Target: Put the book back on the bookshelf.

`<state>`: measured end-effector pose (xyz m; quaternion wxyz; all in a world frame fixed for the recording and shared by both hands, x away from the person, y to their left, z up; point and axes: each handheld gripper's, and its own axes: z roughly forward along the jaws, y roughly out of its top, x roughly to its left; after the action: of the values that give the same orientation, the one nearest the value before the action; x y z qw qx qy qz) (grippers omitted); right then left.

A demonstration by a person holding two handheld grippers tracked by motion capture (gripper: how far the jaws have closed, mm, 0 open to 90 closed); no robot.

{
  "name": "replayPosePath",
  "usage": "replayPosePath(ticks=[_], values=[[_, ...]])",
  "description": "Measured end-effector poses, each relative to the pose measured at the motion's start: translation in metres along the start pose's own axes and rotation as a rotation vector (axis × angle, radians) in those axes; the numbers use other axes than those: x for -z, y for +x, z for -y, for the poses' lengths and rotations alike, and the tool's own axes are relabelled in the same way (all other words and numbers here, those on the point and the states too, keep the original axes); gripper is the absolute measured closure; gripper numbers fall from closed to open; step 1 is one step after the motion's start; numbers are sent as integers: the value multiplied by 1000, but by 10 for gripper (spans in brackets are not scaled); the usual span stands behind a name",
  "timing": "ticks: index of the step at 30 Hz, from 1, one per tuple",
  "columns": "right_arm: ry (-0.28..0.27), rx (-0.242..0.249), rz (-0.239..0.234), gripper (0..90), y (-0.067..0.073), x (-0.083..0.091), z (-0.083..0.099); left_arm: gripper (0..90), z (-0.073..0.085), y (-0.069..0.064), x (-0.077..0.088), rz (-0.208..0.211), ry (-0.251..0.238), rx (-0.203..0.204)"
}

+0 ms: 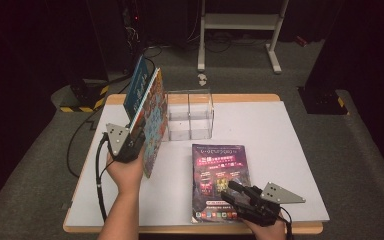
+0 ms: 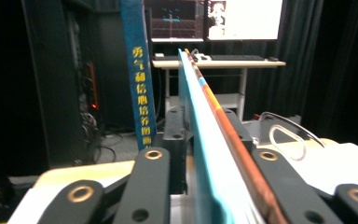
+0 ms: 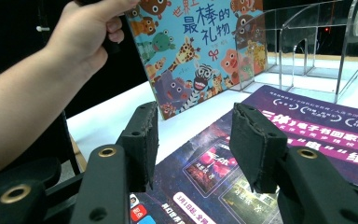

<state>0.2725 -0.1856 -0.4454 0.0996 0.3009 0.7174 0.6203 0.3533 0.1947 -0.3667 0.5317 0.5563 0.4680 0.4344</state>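
Observation:
A colourful picture book stands on edge at the table's left side, and my left gripper is shut on its near edge. In the left gripper view that book's thin edge runs up between the two jaws. A blue book stands just behind it, outside the jaws, its spine showing yellow characters. A purple book lies flat near the front edge. My right gripper hovers open over its lower right corner. Its jaws have nothing between them, and the purple cover lies below.
A clear acrylic box with dividers stands at the back middle of the white table, right beside the upright books. A white stand and a yellow-black striped base are on the floor beyond. Cables trail off the left edge.

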Motion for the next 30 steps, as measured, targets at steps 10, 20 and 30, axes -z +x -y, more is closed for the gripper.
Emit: replayPosePath(ticks=[10, 20, 30], values=[[10, 2, 4, 514, -1, -2, 2, 701, 5, 4, 18, 51, 42, -30], [14, 2, 5, 514, 0, -3, 2, 704, 26, 11, 39, 68, 69, -33], [18, 1, 5, 514, 0, -4, 3, 729, 42, 10, 39, 6, 79, -78]])
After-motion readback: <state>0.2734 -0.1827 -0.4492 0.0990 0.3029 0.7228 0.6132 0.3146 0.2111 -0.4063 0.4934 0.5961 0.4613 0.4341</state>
